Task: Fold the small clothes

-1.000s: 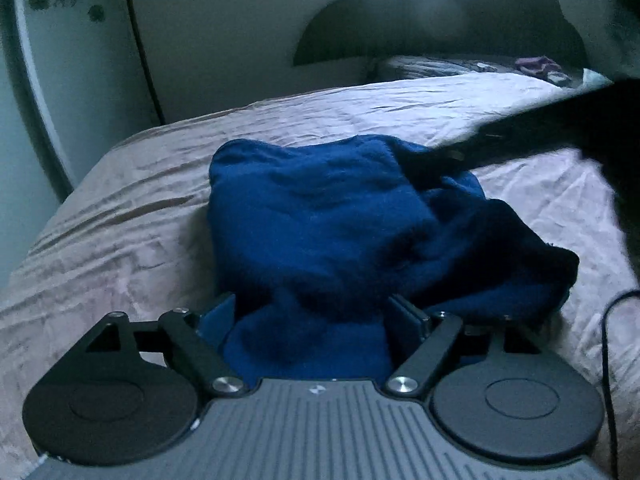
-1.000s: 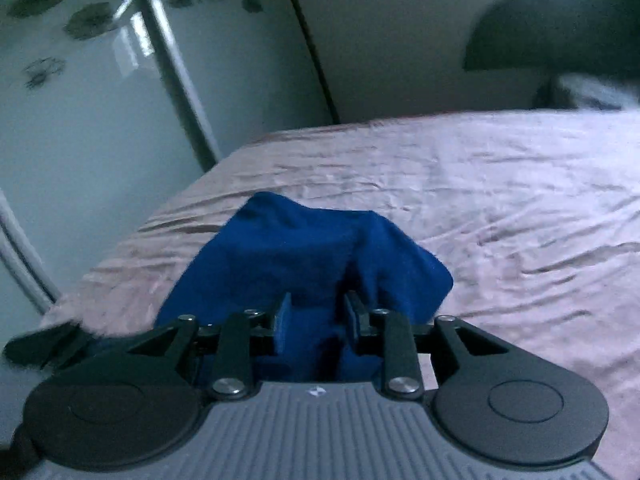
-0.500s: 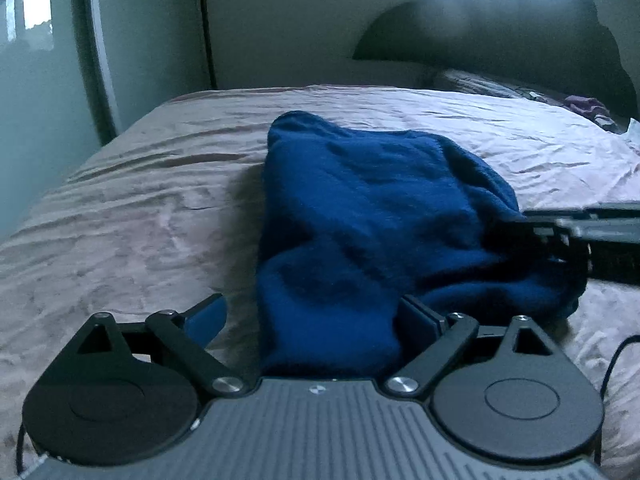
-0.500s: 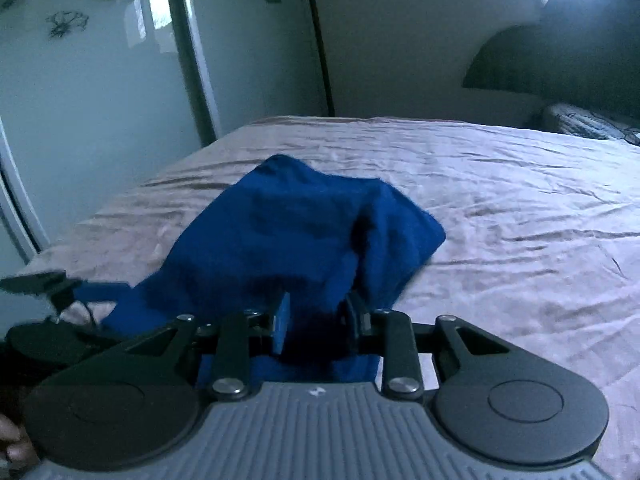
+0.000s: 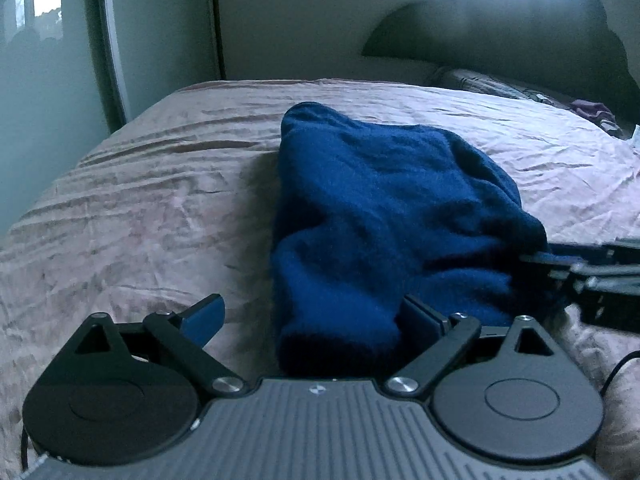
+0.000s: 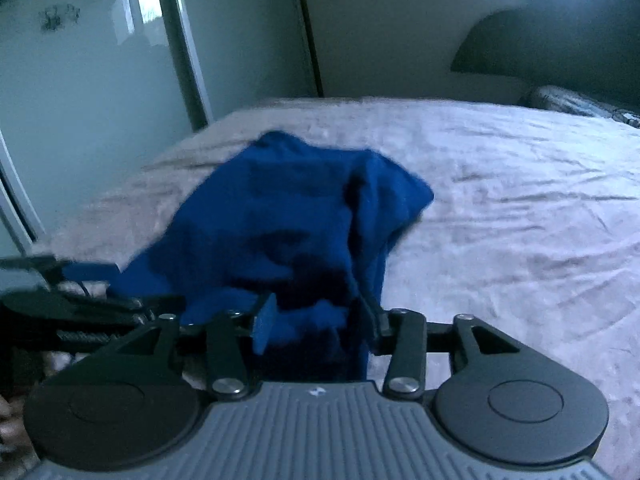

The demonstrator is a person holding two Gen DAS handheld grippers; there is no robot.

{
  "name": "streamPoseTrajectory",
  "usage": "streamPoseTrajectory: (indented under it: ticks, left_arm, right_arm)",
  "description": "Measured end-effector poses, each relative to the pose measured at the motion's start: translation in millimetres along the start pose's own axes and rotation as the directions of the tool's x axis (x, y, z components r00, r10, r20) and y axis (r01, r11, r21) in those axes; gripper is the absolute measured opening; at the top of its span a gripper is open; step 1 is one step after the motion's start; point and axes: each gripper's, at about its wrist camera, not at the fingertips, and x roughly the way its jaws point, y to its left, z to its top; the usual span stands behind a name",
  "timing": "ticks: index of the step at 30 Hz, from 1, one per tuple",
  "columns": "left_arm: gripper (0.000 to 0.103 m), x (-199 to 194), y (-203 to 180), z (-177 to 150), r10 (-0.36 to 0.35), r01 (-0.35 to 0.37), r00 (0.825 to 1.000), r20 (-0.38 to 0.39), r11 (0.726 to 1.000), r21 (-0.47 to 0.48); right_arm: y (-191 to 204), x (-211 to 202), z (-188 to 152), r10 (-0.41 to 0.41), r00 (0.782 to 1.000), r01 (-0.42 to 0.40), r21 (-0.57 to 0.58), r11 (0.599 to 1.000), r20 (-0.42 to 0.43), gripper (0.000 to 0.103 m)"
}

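A dark blue garment lies bunched and folded over on the pink bedspread. My left gripper stands wide open at the garment's near end. Its right finger is against the cloth and its left finger is clear of it, over bare bedspread. My right gripper is at the other near corner of the garment. Its jaws are opening, with a loose fold of blue cloth still between them. Each gripper shows in the other's view, the right gripper at the cloth's right edge and the left gripper at its left.
Pale sliding wardrobe doors with a flower print run along the left side of the bed. A dark headboard and a patterned pillow are at the far end. A black cable lies at the near right. The bed's left edge is close.
My left jaws have widened and its left finger has come off the cloth. My right jaws have parted around the fold, and the right gripper has come down to the garment's right edge.
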Motion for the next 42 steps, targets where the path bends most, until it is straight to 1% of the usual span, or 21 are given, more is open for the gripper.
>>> streamPoseTrajectory:
  ticks: [3,5,9,16,18,20,21,22,26,29,33,34,36,38,42]
  left_arm:
    - [0.097,-2,0,-1,0.001,-0.001,1.0,0.001,1.0,0.0]
    - [0.097,-3,1,-1,0.003,-0.003,1.0,0.003,1.0,0.0]
    - [0.097,-6,2,-2,0.001,-0.001,1.0,0.0,1.0,-0.005]
    - [0.096,-12,5,-5,0.002,-0.002,1.0,0.005,1.0,-0.002]
    - [0.096,-14,5,-5,0.005,-0.005,1.0,0.008,1.0,-0.004]
    - [0.097,-17,7,-6,0.008,-0.008,1.0,0.011,1.0,-0.006]
    - [0.097,-17,7,-7,0.009,-0.009,1.0,0.011,1.0,-0.007]
    - [0.097,-18,7,-7,0.01,-0.01,1.0,0.011,1.0,-0.009]
    - [0.097,-20,10,-10,0.008,-0.008,1.0,0.005,1.0,-0.018]
    - [0.098,-22,12,-12,0.007,-0.007,1.0,0.002,1.0,-0.022]
    - [0.1,-24,14,-15,0.01,-0.01,1.0,-0.006,0.999,-0.03]
    - [0.1,-24,15,-16,0.01,-0.01,1.0,-0.009,0.999,-0.034]
    - [0.1,-25,17,-18,0.01,-0.01,1.0,-0.013,0.999,-0.044]
    - [0.099,-25,18,-20,0.01,-0.01,1.0,-0.016,0.999,-0.047]
    - [0.1,-25,18,-23,0.027,-0.027,0.999,-0.021,0.999,-0.041]
  right_arm:
    - [-2,3,-3,-0.012,1.0,0.012,0.009,1.0,-0.015,0.046]
    - [-3,-4,-3,-0.012,1.0,0.012,0.029,1.0,0.004,0.046]
    - [3,-16,-1,-0.015,1.0,0.014,0.016,1.0,0.028,0.046]
    - [7,-19,-10,-0.004,1.0,0.004,0.038,0.999,0.011,0.046]
    - [8,-21,-12,-0.005,1.0,0.004,0.047,0.999,0.011,0.054]
    - [10,-24,-13,-0.004,1.0,0.003,0.049,0.999,0.02,0.074]
    - [12,-26,-14,-0.002,1.0,0.001,0.044,0.999,0.025,0.077]
    - [15,-28,-15,-0.001,1.0,0.0,0.038,0.999,0.029,0.079]
    - [21,-28,-18,-0.004,1.0,0.003,0.025,1.0,0.017,0.08]
    - [21,-27,-22,-0.001,1.0,0.001,0.038,0.999,0.003,0.085]
    - [20,-27,-26,-0.004,1.0,0.005,0.065,0.998,-0.012,0.085]
    - [20,-27,-27,-0.005,1.0,0.006,0.07,0.998,-0.017,0.086]
    - [20,-28,-29,-0.013,1.0,0.014,0.078,0.997,-0.023,0.092]
    - [21,-30,-30,-0.022,1.0,0.024,0.081,0.996,-0.018,0.099]
    - [23,-33,-31,-0.025,1.0,0.027,0.087,0.996,-0.014,0.101]
